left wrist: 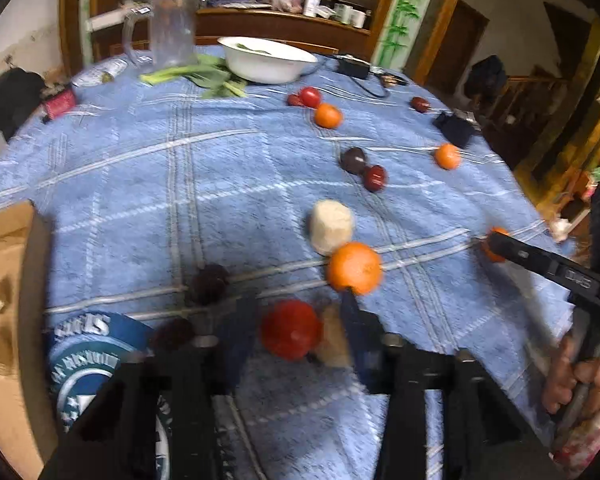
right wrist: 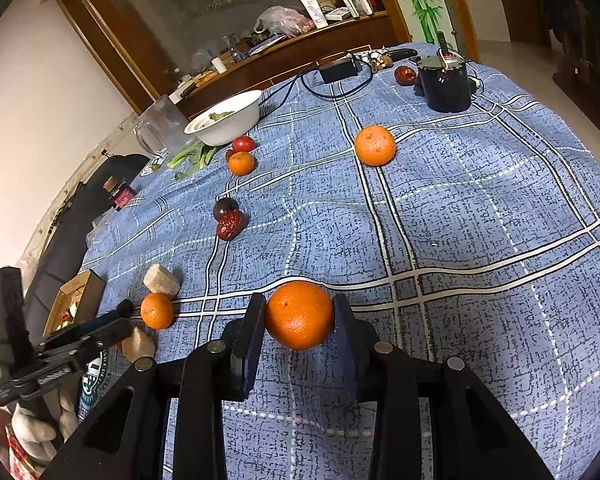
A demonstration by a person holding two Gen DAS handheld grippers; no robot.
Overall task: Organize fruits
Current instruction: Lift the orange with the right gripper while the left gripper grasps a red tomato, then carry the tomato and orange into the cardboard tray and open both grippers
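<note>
My right gripper (right wrist: 298, 320) is shut on an orange (right wrist: 299, 314) and holds it just above the blue checked cloth (right wrist: 480, 216). In the left wrist view that gripper (left wrist: 490, 240) shows at the right with the orange (left wrist: 496, 245) at its tips. My left gripper (left wrist: 296, 312) is open; a red tomato (left wrist: 290, 329) lies between its fingers, with another orange (left wrist: 354, 267) by the right fingertip. The left gripper (right wrist: 120, 314) shows low on the left in the right wrist view. More oranges (right wrist: 375, 145), red dates (right wrist: 231, 224) and a dark plum (right wrist: 225, 207) lie scattered on the cloth.
A white bowl (left wrist: 266, 60) with greens, a clear jug (left wrist: 170, 26) and leafy greens (left wrist: 196, 74) stand at the far side. A black pot (right wrist: 446, 82) and a cabled adapter (right wrist: 338, 69) are far right. A cardboard box (left wrist: 4, 280) and a blue round lid (left wrist: 88, 356) sit near left.
</note>
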